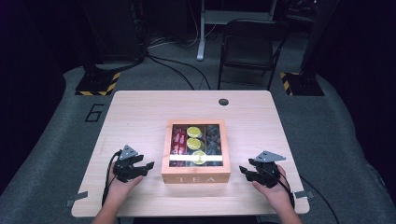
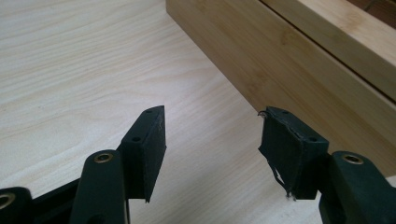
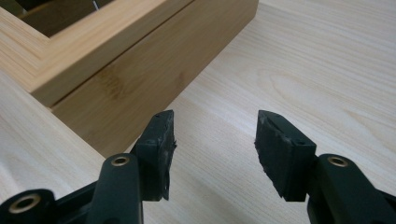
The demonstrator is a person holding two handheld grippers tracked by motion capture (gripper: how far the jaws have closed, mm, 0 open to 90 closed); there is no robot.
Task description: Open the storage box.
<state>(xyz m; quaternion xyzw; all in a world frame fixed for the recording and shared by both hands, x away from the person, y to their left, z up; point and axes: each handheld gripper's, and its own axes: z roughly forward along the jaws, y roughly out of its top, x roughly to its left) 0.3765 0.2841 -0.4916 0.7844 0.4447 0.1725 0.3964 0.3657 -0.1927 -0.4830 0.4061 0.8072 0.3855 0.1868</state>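
Left gripper: jaws apart with only bare table between them; nothing held. In the left gripper view the pads are clear of the box wall, which runs past on the far right.
Right gripper: jaws likewise apart, nothing between the pads; in the right gripper view the box corner lies ahead and to the left, not touching.
Tea box: a wooden box with a windowed lid, shut, flat on the table; near square, slightly deeper than wide. Its front wall, lettered TEA, faces the person, and its depth runs away from the person.
Box against the fingers: it sits between the two grippers, the left one just beside its left front corner, the right one a little further off its right front corner.
Contents: through the lid, red packets at the left, yellow-green rounds in the middle, dark items on the right.
Table: pale wood; the box lies near its middle, towards the person's edge.
Hands: each gripper's hand comes in from the near edge, either side of the box.
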